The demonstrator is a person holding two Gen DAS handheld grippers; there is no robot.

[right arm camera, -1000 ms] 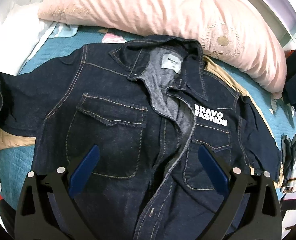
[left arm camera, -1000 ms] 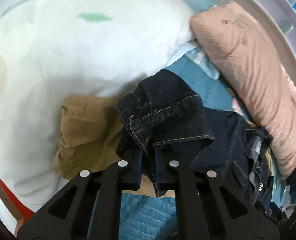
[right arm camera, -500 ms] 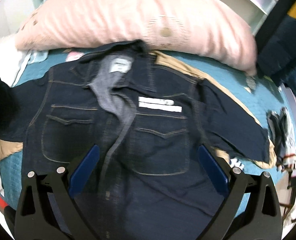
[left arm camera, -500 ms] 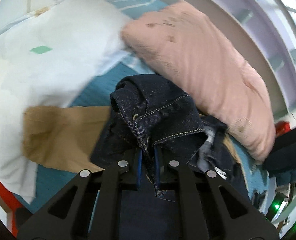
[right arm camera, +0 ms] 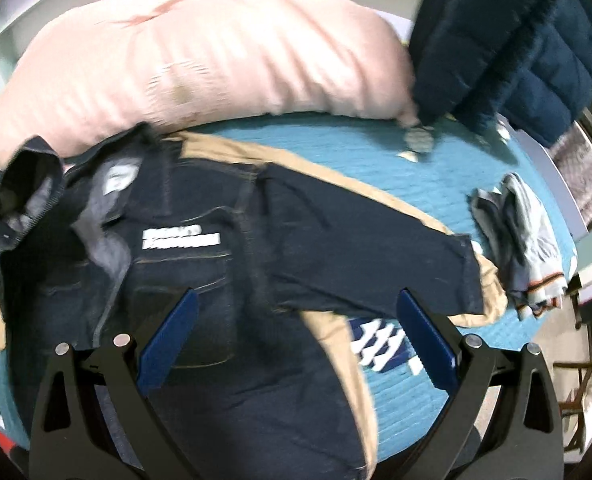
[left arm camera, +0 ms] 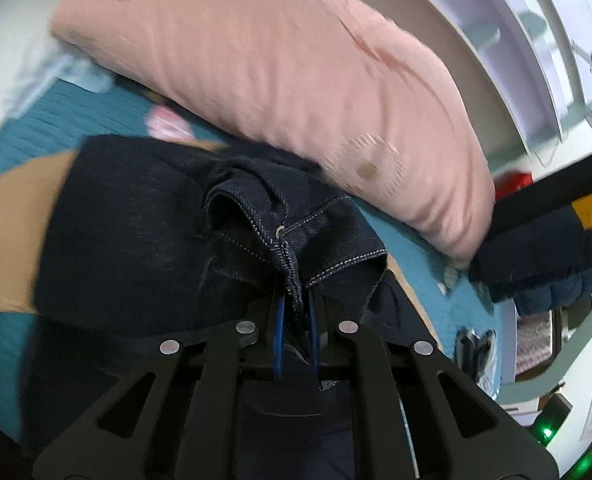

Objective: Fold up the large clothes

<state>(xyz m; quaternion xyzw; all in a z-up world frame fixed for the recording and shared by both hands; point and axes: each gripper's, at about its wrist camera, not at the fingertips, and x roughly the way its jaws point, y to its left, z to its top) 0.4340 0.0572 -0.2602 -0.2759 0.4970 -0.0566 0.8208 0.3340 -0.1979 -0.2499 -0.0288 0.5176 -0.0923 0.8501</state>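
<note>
A dark denim jacket (right arm camera: 215, 264) with a white chest logo lies face up on the teal bedspread (right arm camera: 360, 148), its right sleeve (right arm camera: 376, 264) stretched out to the right. My left gripper (left arm camera: 296, 300) is shut on the cuff of the left sleeve (left arm camera: 287, 224) and holds it lifted over the jacket body; that raised cuff shows at the left in the right wrist view (right arm camera: 23, 184). My right gripper (right arm camera: 296, 320) is open and empty, hovering above the jacket's lower front.
A pink pillow (left arm camera: 279, 72) lies along the back of the bed. A tan garment (right arm camera: 336, 184) lies under the jacket. A dark blue puffer jacket (right arm camera: 512, 36) hangs at the right. Grey gloves (right arm camera: 516, 232) lie near the bed's right edge.
My left gripper has carried the sleeve cuff to the right, from over the white pillow to over the jacket body. My right gripper has swung right; the outstretched right sleeve now shows.
</note>
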